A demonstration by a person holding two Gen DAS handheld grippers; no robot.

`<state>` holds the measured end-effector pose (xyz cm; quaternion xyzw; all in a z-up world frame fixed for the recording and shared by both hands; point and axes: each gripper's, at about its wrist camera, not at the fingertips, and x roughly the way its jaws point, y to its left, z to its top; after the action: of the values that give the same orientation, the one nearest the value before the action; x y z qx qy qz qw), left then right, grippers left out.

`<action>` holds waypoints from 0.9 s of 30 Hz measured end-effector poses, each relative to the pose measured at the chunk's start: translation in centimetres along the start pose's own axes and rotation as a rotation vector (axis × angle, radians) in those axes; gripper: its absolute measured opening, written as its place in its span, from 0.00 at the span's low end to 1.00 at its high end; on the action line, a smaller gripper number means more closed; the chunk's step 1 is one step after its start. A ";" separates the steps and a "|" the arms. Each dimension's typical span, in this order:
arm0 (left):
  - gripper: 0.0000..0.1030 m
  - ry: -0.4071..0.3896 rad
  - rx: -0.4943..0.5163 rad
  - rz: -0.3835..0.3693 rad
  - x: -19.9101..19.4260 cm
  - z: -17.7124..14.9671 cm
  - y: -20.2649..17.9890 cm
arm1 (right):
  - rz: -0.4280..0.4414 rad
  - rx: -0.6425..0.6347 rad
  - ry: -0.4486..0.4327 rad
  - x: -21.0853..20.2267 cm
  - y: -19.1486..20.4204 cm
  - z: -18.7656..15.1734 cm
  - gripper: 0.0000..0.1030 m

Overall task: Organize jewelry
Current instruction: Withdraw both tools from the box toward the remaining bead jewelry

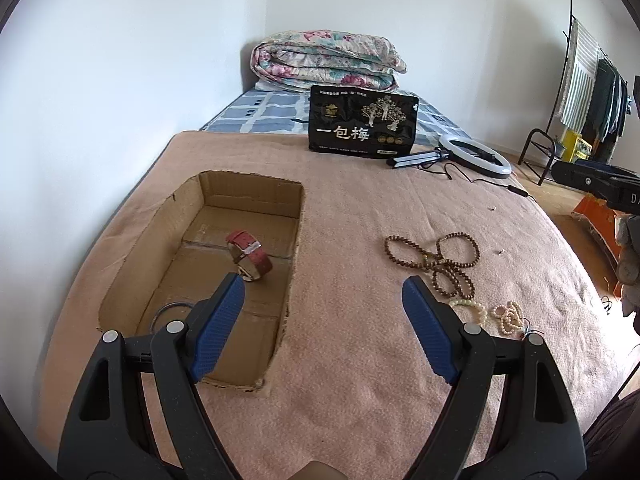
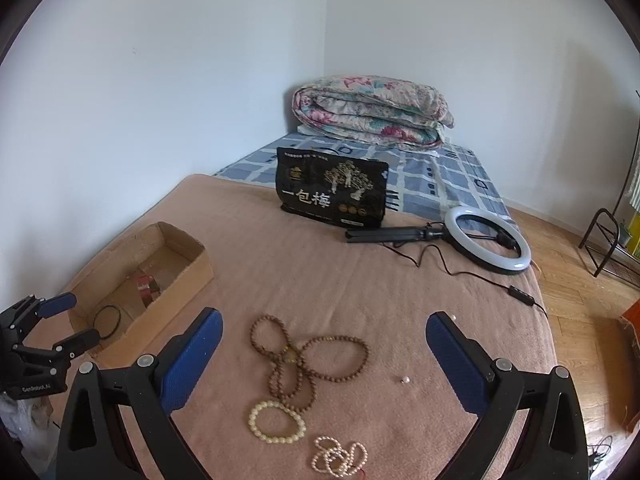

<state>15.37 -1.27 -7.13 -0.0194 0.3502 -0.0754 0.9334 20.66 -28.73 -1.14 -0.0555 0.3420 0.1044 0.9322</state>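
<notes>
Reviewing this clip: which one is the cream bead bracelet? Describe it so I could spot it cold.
On the pink blanket covering the bed, look right of the cardboard box, at the jewelry cluster between the open right tongs. The cream bead bracelet is a single round loop just nearer the camera than the long brown bead strand. Its beads are bigger than those of the tangled small-pearl strand beside it.

Matt corrugated cardboard box (image 1: 248, 196), fuzzy pink cloth blanket (image 1: 360, 220), glossy pearl strand (image 2: 340, 458), wooden bead necklace (image 2: 308, 356)
</notes>
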 end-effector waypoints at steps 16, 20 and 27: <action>0.81 0.118 0.032 -0.115 5.1 0.8 -6.0 | -0.024 0.060 0.119 -0.9 -6.5 -7.7 1.00; 0.81 0.175 0.022 -0.130 7.2 0.9 -7.2 | -0.013 0.077 0.147 -0.3 -6.9 -9.5 1.00; 0.81 0.273 -0.042 -0.182 11.5 1.1 -9.1 | 0.004 0.095 0.198 1.1 -7.5 -12.0 1.00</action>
<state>23.50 -12.09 -12.95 -0.0601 0.4720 -0.1544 0.8659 15.66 -37.90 -10.74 -0.0207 0.4371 0.0840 0.8952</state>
